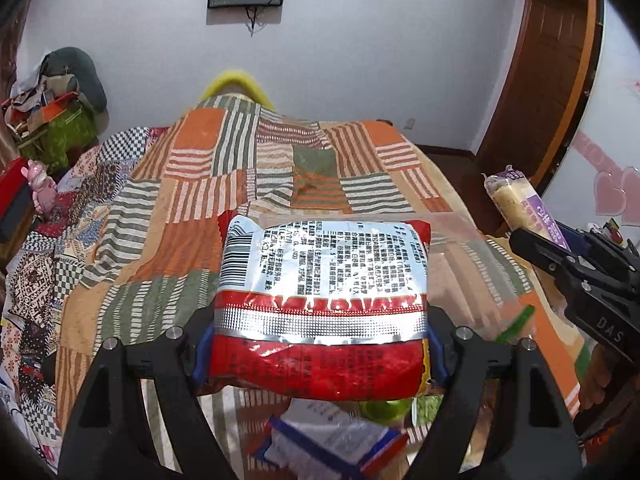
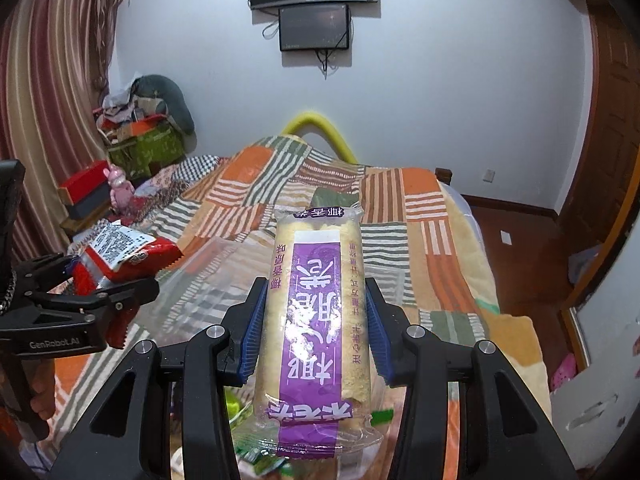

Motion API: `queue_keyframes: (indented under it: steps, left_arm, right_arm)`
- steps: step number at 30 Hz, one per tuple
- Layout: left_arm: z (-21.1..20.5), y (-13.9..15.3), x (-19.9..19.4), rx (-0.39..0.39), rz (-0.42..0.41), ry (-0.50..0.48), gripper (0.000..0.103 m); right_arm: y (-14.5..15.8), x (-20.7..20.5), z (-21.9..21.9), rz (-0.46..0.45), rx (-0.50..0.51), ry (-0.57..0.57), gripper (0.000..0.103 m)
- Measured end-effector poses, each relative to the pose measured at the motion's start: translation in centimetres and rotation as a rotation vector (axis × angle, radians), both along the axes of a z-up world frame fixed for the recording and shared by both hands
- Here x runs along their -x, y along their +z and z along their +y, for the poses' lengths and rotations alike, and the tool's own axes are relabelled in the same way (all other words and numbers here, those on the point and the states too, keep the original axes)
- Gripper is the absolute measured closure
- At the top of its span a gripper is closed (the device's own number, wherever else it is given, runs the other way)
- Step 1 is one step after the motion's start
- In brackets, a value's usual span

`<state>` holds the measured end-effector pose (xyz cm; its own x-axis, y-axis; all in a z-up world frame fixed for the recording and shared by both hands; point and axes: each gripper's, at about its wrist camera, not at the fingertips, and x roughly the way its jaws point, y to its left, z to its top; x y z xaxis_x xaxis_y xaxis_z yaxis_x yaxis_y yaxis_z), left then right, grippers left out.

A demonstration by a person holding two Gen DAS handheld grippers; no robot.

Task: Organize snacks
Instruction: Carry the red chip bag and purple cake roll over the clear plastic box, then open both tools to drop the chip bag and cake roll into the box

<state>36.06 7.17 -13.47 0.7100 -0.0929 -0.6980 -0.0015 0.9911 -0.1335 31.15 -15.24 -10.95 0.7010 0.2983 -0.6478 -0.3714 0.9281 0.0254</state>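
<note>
My left gripper (image 1: 320, 354) is shut on a red and white snack packet (image 1: 324, 280) and holds it above the bed; the packet also shows in the right wrist view (image 2: 120, 256). My right gripper (image 2: 314, 332) is shut on a long cream cracker pack with a purple label (image 2: 316, 312), raised over the bed; the pack also shows at the right of the left wrist view (image 1: 520, 208). A clear plastic box (image 1: 472, 248) lies on the blanket below and ahead of both packets. More loose snack packets (image 1: 332, 440) lie under the left gripper.
The bed has an orange, green and white patchwork blanket (image 2: 400, 208). A pile of boxes and clothes (image 2: 140, 136) stands at the far left, with a pink toy (image 2: 120, 192). Screens hang on the wall (image 2: 314, 28). A wooden door (image 1: 540, 80) is on the right.
</note>
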Motion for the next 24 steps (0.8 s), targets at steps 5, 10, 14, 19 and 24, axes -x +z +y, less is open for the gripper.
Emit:
queue_keyframes:
  steps: [5,10,14,19,24]
  left_arm:
    - [-0.4,-1.9,-2.8,0.016,0.063,-0.014,0.024]
    - [-1.0,-3.7,-4.7,0.019,0.117,-0.029,0.024]
    - [-1.6,-4.9,-5.6,0.019,0.155,-0.047,0.024]
    - [-2.1,-6.0,-6.5,0.020,0.198,-0.058,0.023]
    - [-2.2,-6.6,-6.9,0.027,0.238,-0.062,0.020]
  right_arm:
    - [-1.0,-2.0,-0.1,0.066,0.007,0.015,0.061]
    - [-2.2,-3.0,0.4,0.122,0.045,0.031,0.061]
    - [-2.9,-3.4,0.4,0.159,0.072,0.049,0.061]
    - [-3.5,-4.0,0.2,0.205,0.073,0.059,0.061]
    - [-4.2,-4.7,0.0,0.245,0.072,0.048,0.060]
